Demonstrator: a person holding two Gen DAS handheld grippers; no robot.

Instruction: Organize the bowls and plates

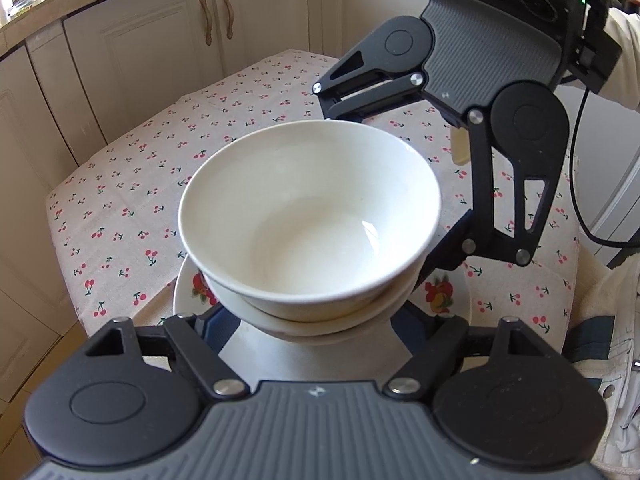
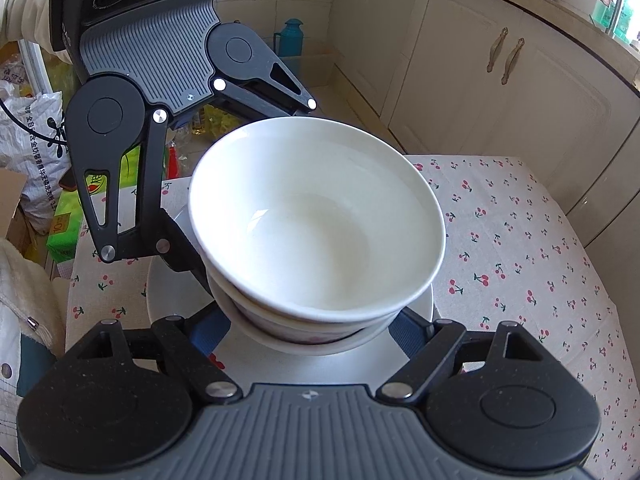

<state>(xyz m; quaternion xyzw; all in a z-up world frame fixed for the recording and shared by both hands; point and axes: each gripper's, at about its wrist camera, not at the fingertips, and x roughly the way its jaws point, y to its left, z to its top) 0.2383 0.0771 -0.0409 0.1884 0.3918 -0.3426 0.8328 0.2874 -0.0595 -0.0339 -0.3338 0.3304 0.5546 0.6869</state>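
Stacked bowls (image 1: 308, 220) on plate (image 1: 452, 300), centred between both grippers: left gripper (image 1: 308, 320) and right gripper (image 2: 316, 320) flanking the stack from opposite sides, contact unclear.

Both grippers are black linkages with silver pivot screws and ribbed grey bodies. Beside the right gripper (image 1: 404, 184) a black cable hangs; beside the left gripper (image 2: 224, 208), a cream fleecy sleeve (image 2: 20, 4).

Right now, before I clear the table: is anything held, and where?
The bowl stack, it seems: the left gripper and the right gripper each pinch opposite sides of its lower bowls, just above the plate.
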